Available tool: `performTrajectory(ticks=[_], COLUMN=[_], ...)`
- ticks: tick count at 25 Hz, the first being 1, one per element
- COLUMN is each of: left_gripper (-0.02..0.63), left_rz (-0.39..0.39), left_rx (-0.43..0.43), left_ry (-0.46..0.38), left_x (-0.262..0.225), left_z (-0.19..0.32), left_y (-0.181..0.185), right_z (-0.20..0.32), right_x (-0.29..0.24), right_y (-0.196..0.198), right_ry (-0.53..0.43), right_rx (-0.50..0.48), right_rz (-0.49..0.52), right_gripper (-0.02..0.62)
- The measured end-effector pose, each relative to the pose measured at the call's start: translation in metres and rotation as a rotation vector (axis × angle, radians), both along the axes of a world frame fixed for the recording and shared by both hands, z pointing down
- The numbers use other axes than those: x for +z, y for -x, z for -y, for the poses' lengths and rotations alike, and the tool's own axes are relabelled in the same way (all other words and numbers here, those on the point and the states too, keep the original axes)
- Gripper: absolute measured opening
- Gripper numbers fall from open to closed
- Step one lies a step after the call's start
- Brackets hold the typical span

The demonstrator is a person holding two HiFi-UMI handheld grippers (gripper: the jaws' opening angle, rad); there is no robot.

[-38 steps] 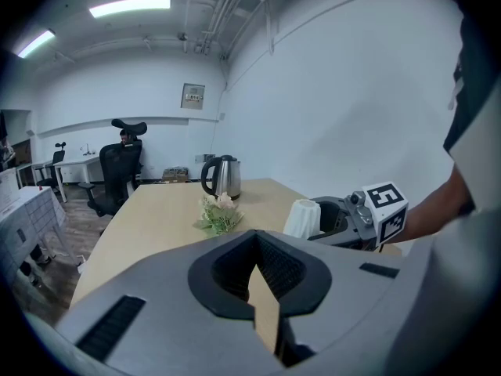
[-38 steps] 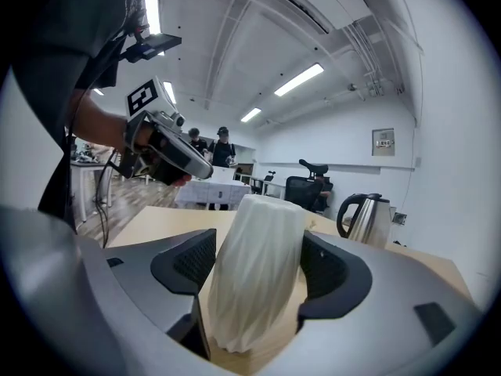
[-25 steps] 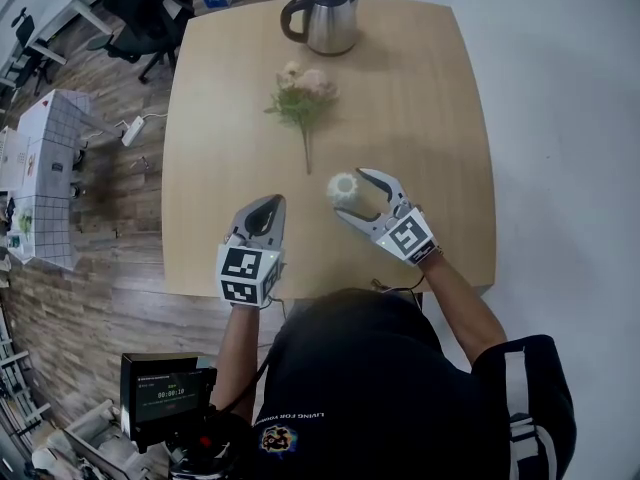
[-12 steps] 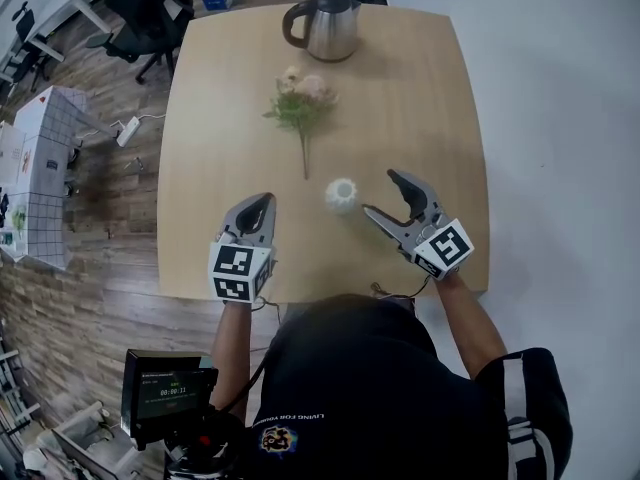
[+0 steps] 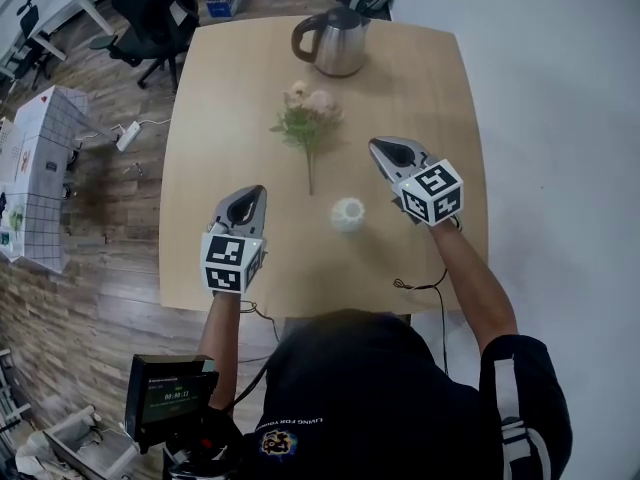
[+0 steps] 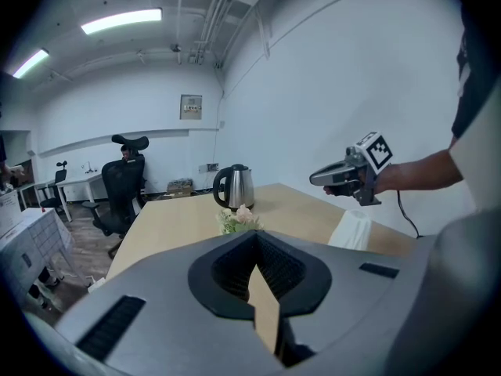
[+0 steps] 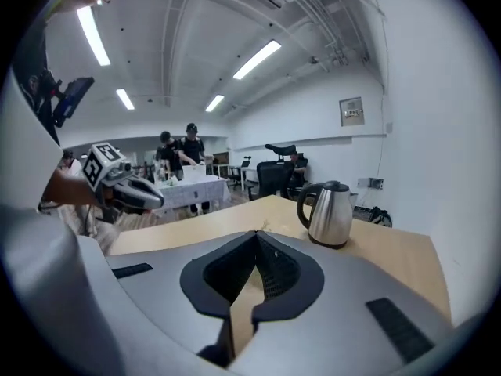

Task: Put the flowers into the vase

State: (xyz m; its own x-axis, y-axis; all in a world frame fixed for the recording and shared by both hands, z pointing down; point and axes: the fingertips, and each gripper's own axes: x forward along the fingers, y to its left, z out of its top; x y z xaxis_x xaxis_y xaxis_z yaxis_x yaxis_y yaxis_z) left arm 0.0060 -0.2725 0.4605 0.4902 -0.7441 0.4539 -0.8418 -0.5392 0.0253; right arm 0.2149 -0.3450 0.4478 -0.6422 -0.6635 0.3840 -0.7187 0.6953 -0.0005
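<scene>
your right gripper (image 5: 380,148) just closed on nothing, left gripper (image 5: 256,196) shut too; vase (image 5: 347,214) stood upright awaiting the flowers (image 5: 308,118).

Flowers (image 5: 307,118) lie between kettle (image 5: 335,43) and vase (image 5: 347,214) (apparently upright).

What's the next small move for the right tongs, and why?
Probably open the right tongs and lower them onto the stem of the flowers. Their jaws have just been closing with nothing between them, and they hang above the table beside the flowers, which lie flat, not yet in the upright vase.
</scene>
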Motion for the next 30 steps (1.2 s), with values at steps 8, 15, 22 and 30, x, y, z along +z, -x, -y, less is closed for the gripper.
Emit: performTrajectory(ticks=[8, 15, 22, 30], left_gripper=[0.0, 0.0, 0.0, 0.0], left_rz=[-0.024, -0.037, -0.031, -0.031], left_rx=[-0.018, -0.066, -0.087, -0.111], left_ry=[0.035, 0.102, 0.147, 0.224], left_x=[0.014, 0.043, 0.07, 0.096], left_z=[0.024, 0.022, 0.028, 0.019], left_y=[0.017, 0.036, 0.045, 0.053], right_z=[0.08, 0.115, 0.164, 0.16], right_x=[0.071, 0.114, 0.125, 0.198], right_y=[0.059, 0.088, 0.097, 0.099], right_ry=[0.149, 0.215, 0.23, 0.371], right_rx=[-0.081, -0.11, -0.078, -0.058], right_rz=[-0.204, -0.281, -0.294, -0.316], right_gripper=[0.2, 0.282, 0.308, 0.313])
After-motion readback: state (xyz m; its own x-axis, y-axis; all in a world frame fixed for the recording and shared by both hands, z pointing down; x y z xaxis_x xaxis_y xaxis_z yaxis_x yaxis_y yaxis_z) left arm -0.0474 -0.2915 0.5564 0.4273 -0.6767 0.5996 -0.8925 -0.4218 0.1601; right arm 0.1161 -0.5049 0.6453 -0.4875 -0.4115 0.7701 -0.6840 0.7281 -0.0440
